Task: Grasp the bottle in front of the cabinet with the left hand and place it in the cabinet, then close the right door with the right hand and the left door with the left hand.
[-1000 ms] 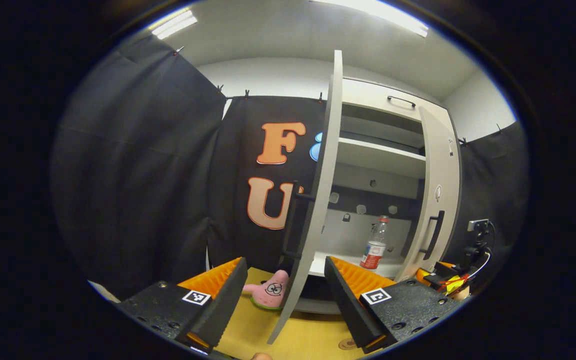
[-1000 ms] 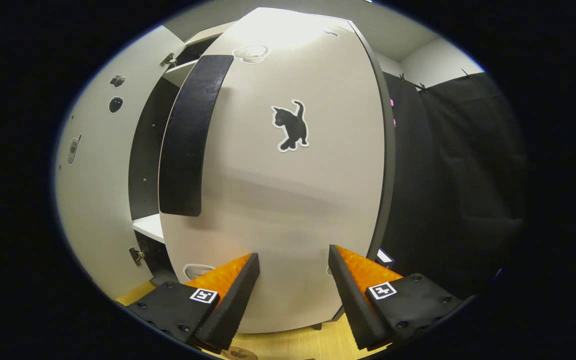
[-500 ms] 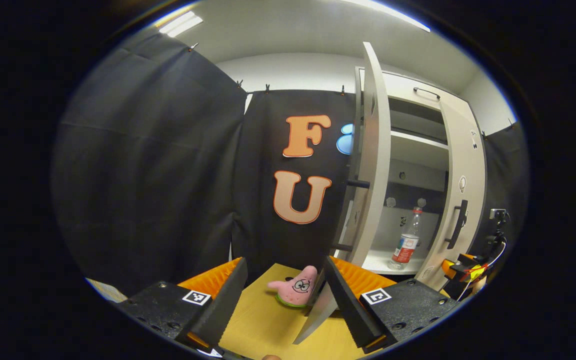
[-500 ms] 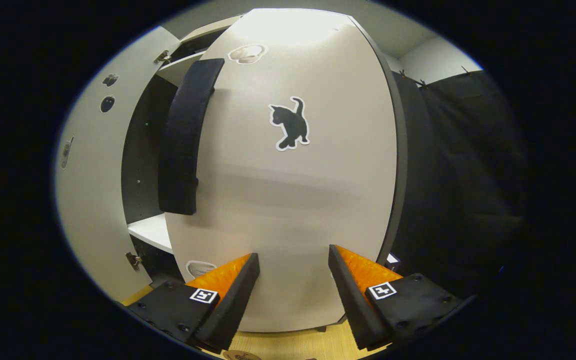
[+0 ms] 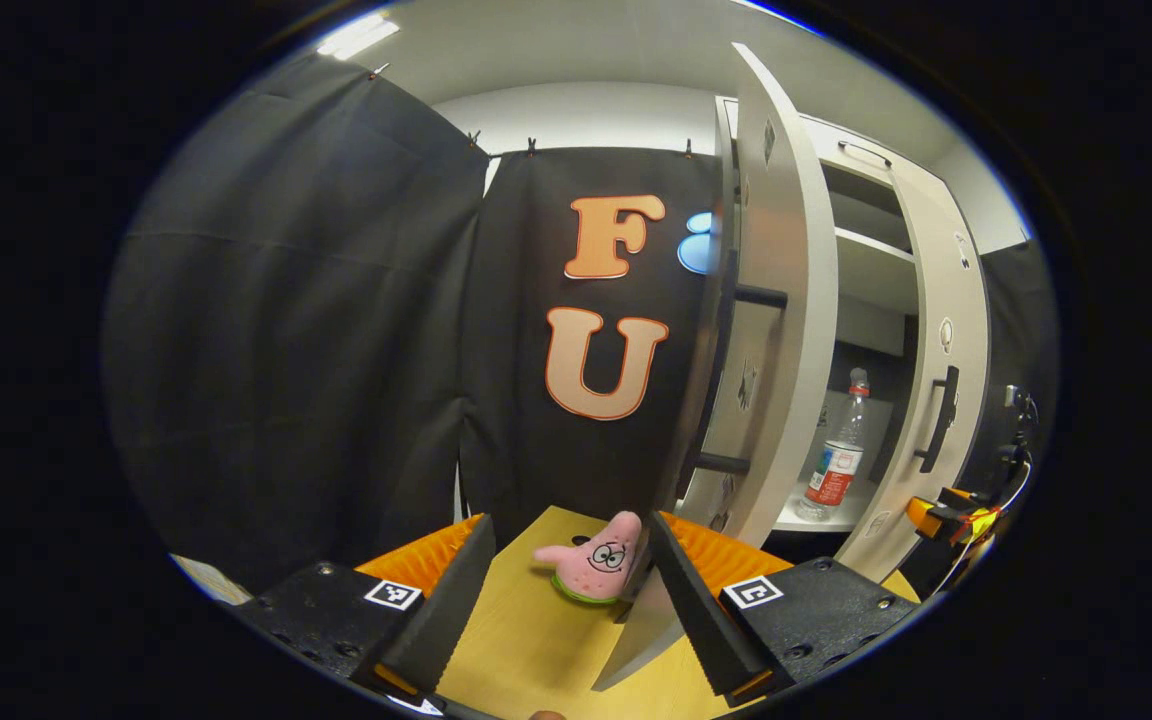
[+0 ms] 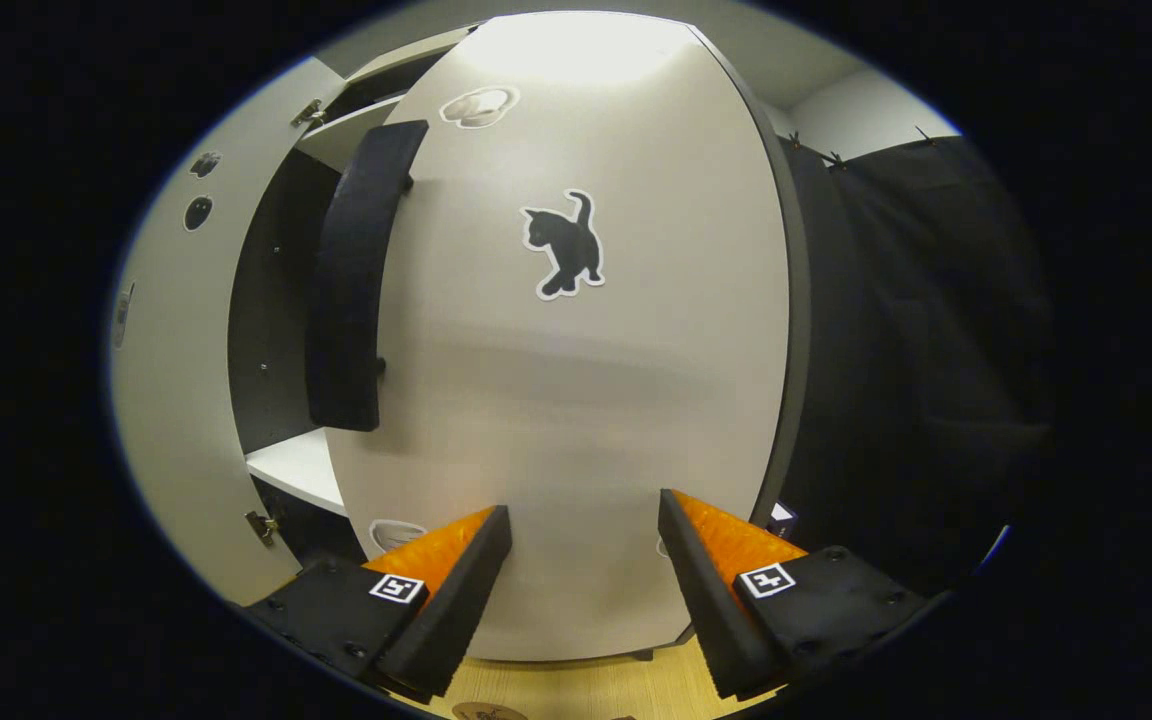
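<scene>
Bottle (image 5: pixel 839 455) shelved at right; my spread right gripper (image 6: pixel 584 520) faces the right door (image 6: pixel 596 400), ready to push shut.

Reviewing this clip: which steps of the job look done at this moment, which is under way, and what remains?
Done: the bottle stands on the cabinet's lower shelf. In hand: the right gripper, open, faces the right door, which is partly closed. Left: shutting it fully, then the left door, wide open; the left gripper is open.
</scene>
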